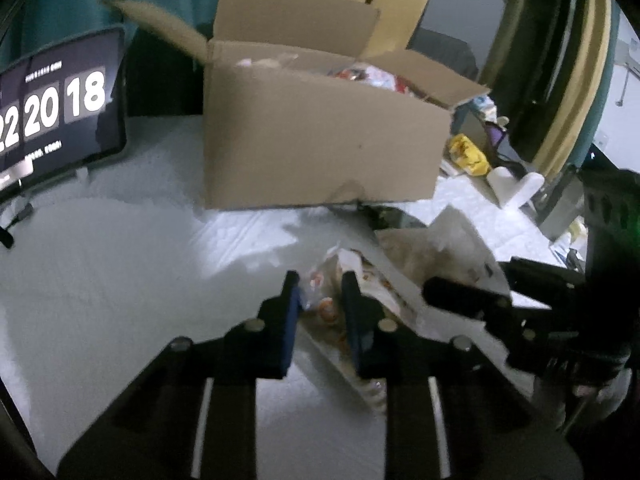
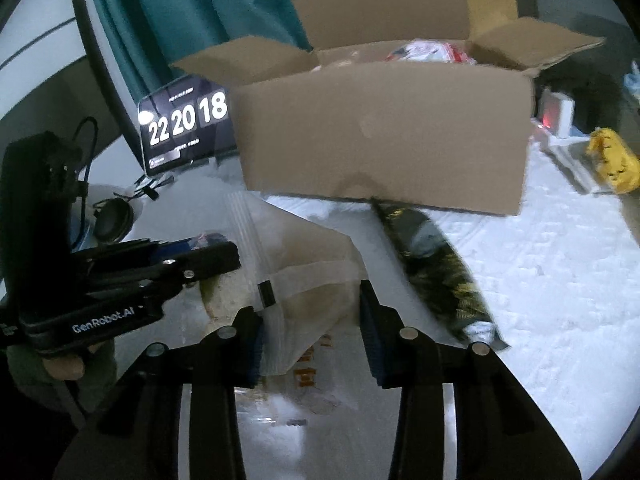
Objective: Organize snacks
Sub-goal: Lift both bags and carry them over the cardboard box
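My left gripper (image 1: pixel 320 280) is shut on a small clear snack packet (image 1: pixel 322 308) with orange print, just above the white table (image 1: pixel 120 280). To its right, my right gripper (image 2: pixel 314 312) is shut on a clear zip bag (image 2: pixel 308 292) with pale contents; the bag (image 1: pixel 432 248) reaches across to the left fingers. In the right wrist view the left gripper (image 2: pixel 232 256) sits at the bag's zip edge. An open cardboard box (image 1: pixel 320 148) with red and white packets inside stands behind both grippers (image 2: pixel 380 140). A dark green snack packet (image 2: pixel 432 264) lies flat in front of the box.
A tablet (image 1: pixel 60 108) showing a clock leans at the back left, with cables and a round black object (image 2: pixel 114 220) beside it. A yellow packet (image 2: pixel 612 164) and a white stand (image 1: pixel 516 188) lie right of the box. A teal curtain (image 2: pixel 192 12) hangs behind.
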The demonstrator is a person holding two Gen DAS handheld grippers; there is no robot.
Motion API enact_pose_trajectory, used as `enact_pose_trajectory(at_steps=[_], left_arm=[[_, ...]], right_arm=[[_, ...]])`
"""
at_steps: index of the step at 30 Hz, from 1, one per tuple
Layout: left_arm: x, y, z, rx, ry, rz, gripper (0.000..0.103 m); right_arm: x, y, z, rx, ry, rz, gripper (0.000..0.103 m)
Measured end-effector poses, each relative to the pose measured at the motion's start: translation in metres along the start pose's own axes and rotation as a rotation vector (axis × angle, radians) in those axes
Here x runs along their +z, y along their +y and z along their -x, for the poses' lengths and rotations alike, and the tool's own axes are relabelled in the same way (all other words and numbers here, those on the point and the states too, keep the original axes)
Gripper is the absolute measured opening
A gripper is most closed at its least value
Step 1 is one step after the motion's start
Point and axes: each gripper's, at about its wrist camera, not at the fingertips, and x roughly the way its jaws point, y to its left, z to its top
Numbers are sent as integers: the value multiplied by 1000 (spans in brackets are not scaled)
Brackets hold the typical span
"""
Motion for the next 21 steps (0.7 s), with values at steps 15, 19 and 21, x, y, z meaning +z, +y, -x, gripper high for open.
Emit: enact_pose_trajectory(at_steps=[15,19,21], left_arm=[[24,17,40,29,-133,-47,17],[27,30,35,27,-131,-51,17],[29,35,30,24,-124,-50,17]], right_arm=[[23,-14,45,-66,-92,8,41],[34,-13,34,-82,-96,11,41],[38,-15,25,-83,-92,1,41]])
